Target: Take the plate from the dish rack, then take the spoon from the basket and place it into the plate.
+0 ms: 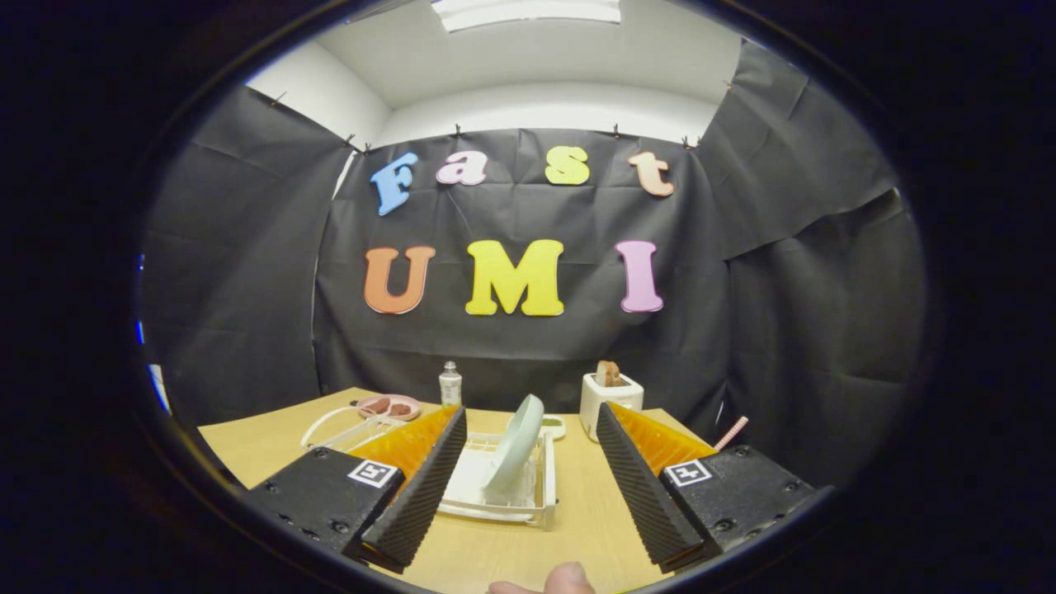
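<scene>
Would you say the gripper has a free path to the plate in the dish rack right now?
Probably yes. The gripper is open, and the plate stands tilted on edge in the dish rack just ahead, between the fingers. Nothing lies between them on the table.

A light wooden counter carries a white dish rack just ahead of the fingers. Beyond it stand a clear bottle and a white toaster. A pink plate lies near the bottle, beside a white wire basket.
</scene>
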`<state>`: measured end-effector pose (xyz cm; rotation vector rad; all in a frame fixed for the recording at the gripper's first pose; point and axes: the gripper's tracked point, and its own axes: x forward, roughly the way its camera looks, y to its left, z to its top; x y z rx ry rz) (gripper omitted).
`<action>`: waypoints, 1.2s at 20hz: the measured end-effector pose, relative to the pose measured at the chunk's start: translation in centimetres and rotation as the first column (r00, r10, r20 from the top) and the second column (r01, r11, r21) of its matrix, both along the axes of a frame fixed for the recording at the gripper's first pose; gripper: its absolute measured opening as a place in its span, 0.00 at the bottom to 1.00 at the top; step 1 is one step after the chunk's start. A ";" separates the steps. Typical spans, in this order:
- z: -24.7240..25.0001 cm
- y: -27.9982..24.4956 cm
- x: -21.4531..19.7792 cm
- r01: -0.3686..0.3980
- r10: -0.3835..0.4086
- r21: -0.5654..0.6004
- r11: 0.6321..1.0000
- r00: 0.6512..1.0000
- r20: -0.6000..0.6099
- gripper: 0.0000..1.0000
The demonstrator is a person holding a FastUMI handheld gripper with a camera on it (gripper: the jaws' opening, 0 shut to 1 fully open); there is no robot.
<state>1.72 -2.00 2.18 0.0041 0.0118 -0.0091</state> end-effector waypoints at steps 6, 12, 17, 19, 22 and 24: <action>1.3 -1.8 2.2 -0.024 0.022 -0.020 1.000 0.997 -0.076 1.00; 3.0 -1.9 7.0 -0.112 0.098 -0.039 0.993 0.960 -0.263 1.00; 1.3 0.4 12.8 -0.188 0.148 -0.040 0.981 0.872 -0.466 1.00; 0.3 0.8 15.3 -0.184 0.142 -0.023 0.983 0.827 -0.544 1.00; -2.3 1.0 18.9 -0.142 0.109 0.001 0.990 0.755 -0.647 1.00; -4.4 1.2 20.3 -0.114 0.098 0.025 0.993 0.702 -0.705 1.00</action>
